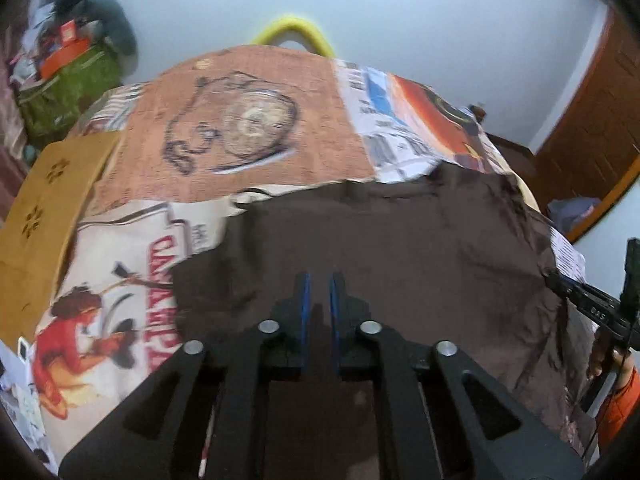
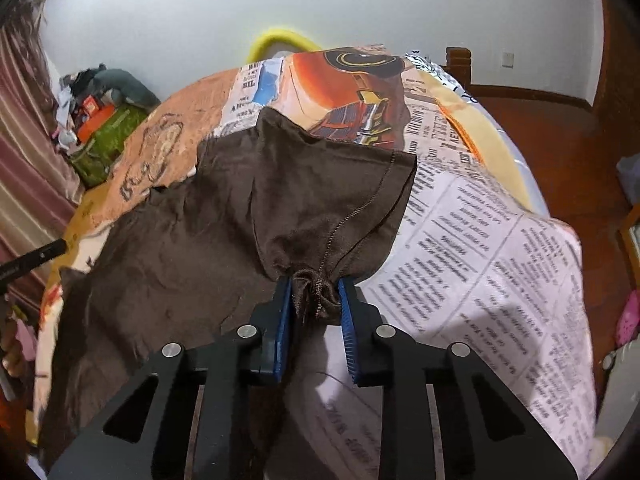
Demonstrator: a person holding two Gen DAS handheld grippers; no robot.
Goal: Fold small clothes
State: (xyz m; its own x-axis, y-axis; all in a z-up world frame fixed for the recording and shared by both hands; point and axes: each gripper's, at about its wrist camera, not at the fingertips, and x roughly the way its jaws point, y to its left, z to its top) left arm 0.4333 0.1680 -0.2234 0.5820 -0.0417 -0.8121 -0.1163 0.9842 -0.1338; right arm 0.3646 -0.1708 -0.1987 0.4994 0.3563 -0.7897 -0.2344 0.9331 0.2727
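Observation:
A dark brown garment point(image 1: 400, 264) lies spread over the printed bed cover point(image 1: 248, 120). My left gripper point(image 1: 320, 280) hovers over its near part, the blue pads point(image 1: 305, 308) a narrow gap apart with nothing between them. In the right wrist view the brown garment point(image 2: 304, 184) rises in a bunch toward my right gripper point(image 2: 315, 286), which is shut on a gathered, seamed corner of it. The right gripper point(image 1: 592, 304) also shows at the right edge of the left wrist view, at the cloth's border. The left gripper point(image 2: 32, 260) pokes in at the left edge of the right wrist view.
The bed cover point(image 2: 480, 240) carries newspaper print and pictures. A mustard-yellow panel point(image 1: 52, 208) lies at the bed's left. A green bag point(image 1: 68, 92) piled with clutter stands by the wall. A yellow hoop point(image 1: 296, 32) sticks up behind the bed. An orange sleeve point(image 1: 616, 396) shows low right.

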